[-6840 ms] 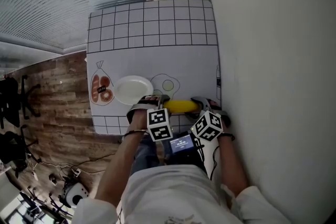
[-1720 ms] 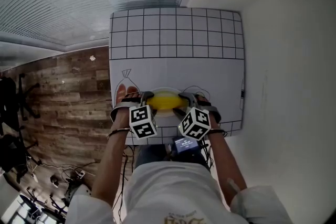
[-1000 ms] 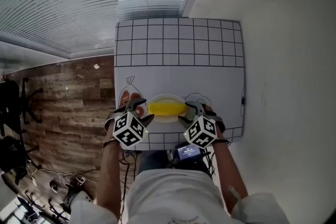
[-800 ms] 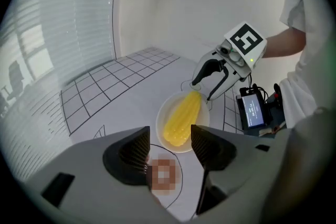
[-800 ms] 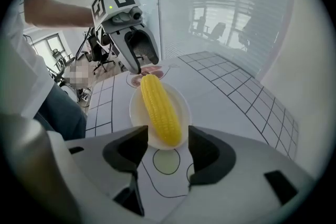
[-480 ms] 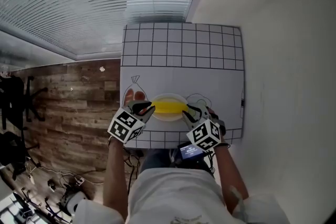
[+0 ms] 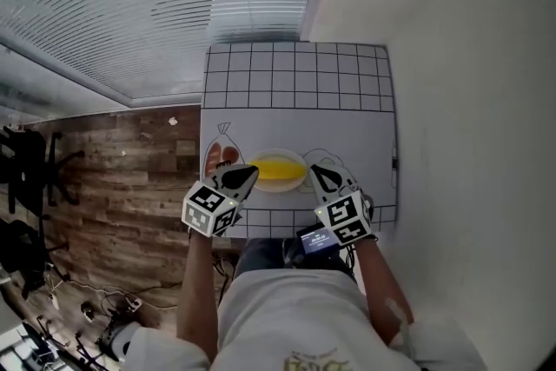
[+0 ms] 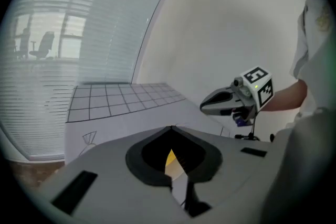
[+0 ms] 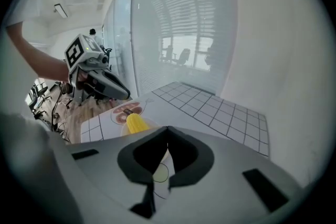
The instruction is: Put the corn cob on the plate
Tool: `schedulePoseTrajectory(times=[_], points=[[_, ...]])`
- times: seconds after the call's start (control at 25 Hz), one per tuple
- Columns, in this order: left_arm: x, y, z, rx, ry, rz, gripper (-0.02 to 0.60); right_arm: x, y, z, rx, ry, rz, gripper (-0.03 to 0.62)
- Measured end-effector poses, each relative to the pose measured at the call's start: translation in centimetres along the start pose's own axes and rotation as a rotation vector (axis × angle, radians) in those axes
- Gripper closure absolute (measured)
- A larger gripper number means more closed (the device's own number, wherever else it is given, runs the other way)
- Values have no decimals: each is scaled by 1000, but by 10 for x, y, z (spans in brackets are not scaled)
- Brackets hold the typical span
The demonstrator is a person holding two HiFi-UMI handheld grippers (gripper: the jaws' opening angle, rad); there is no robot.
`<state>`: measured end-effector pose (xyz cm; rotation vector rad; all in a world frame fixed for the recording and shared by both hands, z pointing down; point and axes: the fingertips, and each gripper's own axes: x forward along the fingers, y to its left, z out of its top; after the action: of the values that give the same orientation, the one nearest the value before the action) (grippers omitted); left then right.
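The yellow corn cob (image 7: 280,170) lies across the white plate (image 7: 277,188) near the front edge of the table mat. My left gripper (image 7: 250,174) hangs just left of the plate, lifted off the corn, jaws shut and empty. My right gripper (image 7: 315,172) hangs just right of the plate, also shut with nothing in it. In the right gripper view the corn cob (image 9: 136,123) shows beyond the shut jaws, with the left gripper (image 9: 122,94) above it. In the left gripper view only a yellow sliver of the corn cob (image 8: 169,158) shows under the jaws, and the right gripper (image 8: 207,108) floats opposite.
The white mat (image 7: 295,113) carries a black grid at the back and drawn outlines: a bag with red items (image 7: 222,157) left of the plate, an egg shape (image 7: 325,161) right of it. Wooden floor lies left, a white wall right, window blinds behind.
Both grippers let go of the corn cob, rose and drew back toward me, and their jaws shut. The corn stays lying on the plate.
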<state>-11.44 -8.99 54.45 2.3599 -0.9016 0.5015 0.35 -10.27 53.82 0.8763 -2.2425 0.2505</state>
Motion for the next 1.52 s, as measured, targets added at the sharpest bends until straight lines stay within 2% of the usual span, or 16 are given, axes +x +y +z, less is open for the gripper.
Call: schedulePoseTrajectory(times=[0.08, 0.16, 0.28, 0.44, 0.56, 0.68, 0.84, 1.24, 1.52], points=[[-5, -12, 16, -23, -88, -22, 572, -10, -6, 4, 8, -15, -34, 586], [-13, -18, 29, -14, -149, 11, 573, -18, -6, 9, 18, -44, -47, 586], [-29, -23, 50, 68, -217, 130, 574, -34, -8, 23, 12, -113, -84, 586], [-59, -35, 85, 180, -320, 298, 574, -63, -19, 50, -1, -245, -193, 586], [-80, -47, 108, 218, -419, 371, 573, -85, -23, 69, 23, -334, -229, 586], [-93, -56, 122, 237, -483, 393, 574, -103, -22, 88, -1, -392, -247, 586], [-105, -62, 130, 246, -527, 435, 574, -119, -22, 106, -10, -442, -252, 588], [-110, -69, 136, 278, -530, 475, 574, -125, -24, 104, -1, -455, -246, 588], [-112, -74, 145, 239, -588, 423, 574, -124, -27, 102, 0, -447, -237, 588]])
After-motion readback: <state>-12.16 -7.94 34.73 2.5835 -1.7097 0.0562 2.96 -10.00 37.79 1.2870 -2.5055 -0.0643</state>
